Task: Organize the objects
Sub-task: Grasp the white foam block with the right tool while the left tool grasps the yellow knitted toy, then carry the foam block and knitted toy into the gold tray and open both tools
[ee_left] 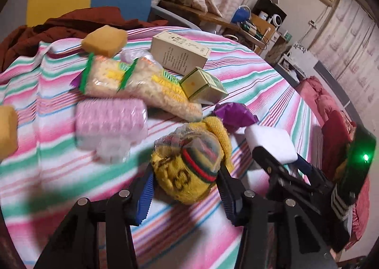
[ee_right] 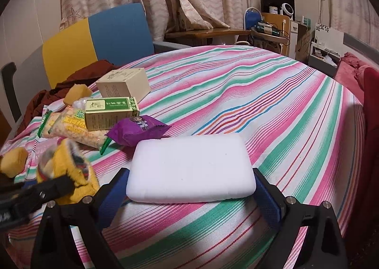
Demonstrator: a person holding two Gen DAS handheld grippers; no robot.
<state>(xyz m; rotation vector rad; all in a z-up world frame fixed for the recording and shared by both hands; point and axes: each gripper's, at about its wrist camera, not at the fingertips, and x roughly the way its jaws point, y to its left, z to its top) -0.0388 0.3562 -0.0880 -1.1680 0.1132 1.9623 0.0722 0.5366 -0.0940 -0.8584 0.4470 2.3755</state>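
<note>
**Ana:** Left wrist view first: the left gripper has its blue pads on either side of the yellow sock bundle and looks clenched on it. That bundle sits on the striped tablecloth, partly wrapped in clear plastic.

**Ben:** And the right gripper?

**Ana:** Its blue fingers touch both ends of the white foam block, so it grasps that. The block lies flat on the cloth, just right of the sock bundle.

**Ben:** What lies beyond them?

**Ana:** A purple snack packet sits just behind the block. Past it, a small green-and-cream box rests on top of the puffed-rice packets, with a bigger beige box behind. A pink wrapped pack lies left of the socks. One yellow sponge is near the far edge, another at the left. A brown garment hangs off the cloth beside a blue-and-yellow chair.
</note>
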